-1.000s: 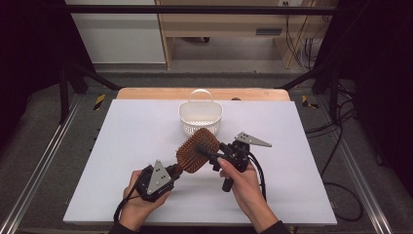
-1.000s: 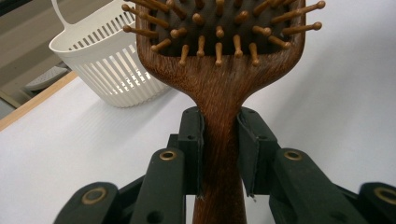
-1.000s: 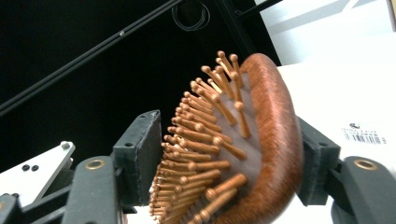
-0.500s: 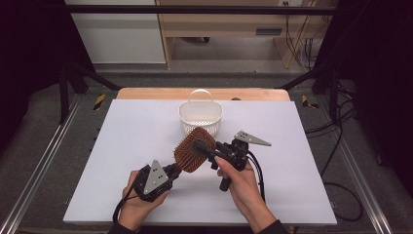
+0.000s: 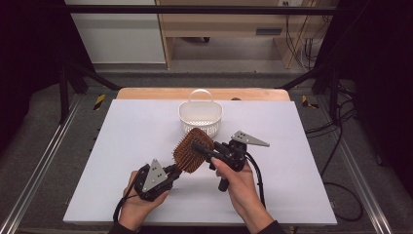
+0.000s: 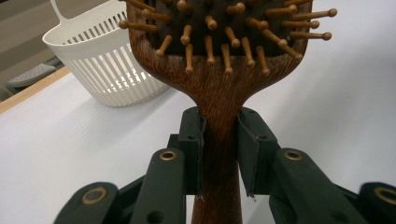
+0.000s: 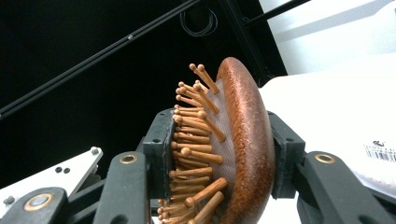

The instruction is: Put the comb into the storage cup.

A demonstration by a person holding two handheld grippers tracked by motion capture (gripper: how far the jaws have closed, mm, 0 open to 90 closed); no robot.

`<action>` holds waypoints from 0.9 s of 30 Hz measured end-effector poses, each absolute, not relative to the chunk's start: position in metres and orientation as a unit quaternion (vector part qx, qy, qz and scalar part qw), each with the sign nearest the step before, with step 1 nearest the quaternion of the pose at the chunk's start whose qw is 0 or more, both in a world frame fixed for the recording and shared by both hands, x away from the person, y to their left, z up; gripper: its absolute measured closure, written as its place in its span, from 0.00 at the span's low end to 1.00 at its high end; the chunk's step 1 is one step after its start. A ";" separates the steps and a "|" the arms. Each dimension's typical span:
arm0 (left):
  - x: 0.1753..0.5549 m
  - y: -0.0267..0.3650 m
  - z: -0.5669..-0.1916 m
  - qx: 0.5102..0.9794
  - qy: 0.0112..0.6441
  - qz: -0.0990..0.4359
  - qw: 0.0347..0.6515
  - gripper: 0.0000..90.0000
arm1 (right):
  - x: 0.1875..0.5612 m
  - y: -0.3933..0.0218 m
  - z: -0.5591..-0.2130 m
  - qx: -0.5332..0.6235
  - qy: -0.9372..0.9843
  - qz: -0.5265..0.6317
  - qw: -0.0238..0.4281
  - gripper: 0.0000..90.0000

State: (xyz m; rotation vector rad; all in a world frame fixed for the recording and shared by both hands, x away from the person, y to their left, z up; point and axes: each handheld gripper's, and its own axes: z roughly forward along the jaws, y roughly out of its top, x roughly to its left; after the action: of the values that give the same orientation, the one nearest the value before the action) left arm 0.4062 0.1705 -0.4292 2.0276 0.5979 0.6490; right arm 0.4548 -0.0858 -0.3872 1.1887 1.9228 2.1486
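Currently, status by item:
hairbrush (image 5: 193, 150): wooden paddle brush, held above the table (image 5: 122, 146) between both grippers, near the middle front of the white surface. Head points up and away from the person, handle runs down to the left gripper.
brush in left gripper view: handle (image 6: 219, 140) rises straight between the 2 black jaws; bristle pins face the camera.
brush in right gripper view: head (image 7: 233, 154) seen edge-on, pins to the left, rounded wooden back to the right.
left gripper (image 5: 170, 173): clamped tight on the handle just below the neck, both pads pressed flat on the wood. Left hand (image 5: 139, 202) wraps its body at the lower left.
right gripper (image 5: 197, 146): jaws have just been closing, brush head between them. 1 pad sits on the pin tips, the other against the wooden back; both look in contact, so gripping the head across its thickness. Right hand (image 5: 241, 187) holds it from the lower right, grey plate up.
basket (image 5: 200, 117): white slatted plastic, hoop handle upright, on the table just behind the brush head, apart from it. Also seen at upper left in left gripper view (image 6: 98, 60).
table edge: wooden strip along the far side.
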 end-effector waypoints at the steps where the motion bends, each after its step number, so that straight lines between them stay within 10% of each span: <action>1: 0.406 0.171 -0.429 0.819 0.242 0.261 0.450 0.80 | 0.454 -0.085 -0.386 0.380 0.618 0.688 0.015 0.58; 17: 0.408 0.177 -0.433 0.799 0.262 0.240 0.486 0.75 | 0.453 -0.089 -0.376 0.379 0.625 0.681 0.048 0.59; 27: 0.421 0.198 -0.437 0.735 0.364 0.278 0.500 0.30 | 0.467 -0.132 -0.357 0.410 0.588 0.690 0.097 0.58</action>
State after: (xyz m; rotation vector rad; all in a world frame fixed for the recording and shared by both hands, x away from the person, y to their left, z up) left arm 0.4206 0.1981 -0.4374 1.7778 0.8809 0.6733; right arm 0.4673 -0.1324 -0.3567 1.2155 1.7416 2.0448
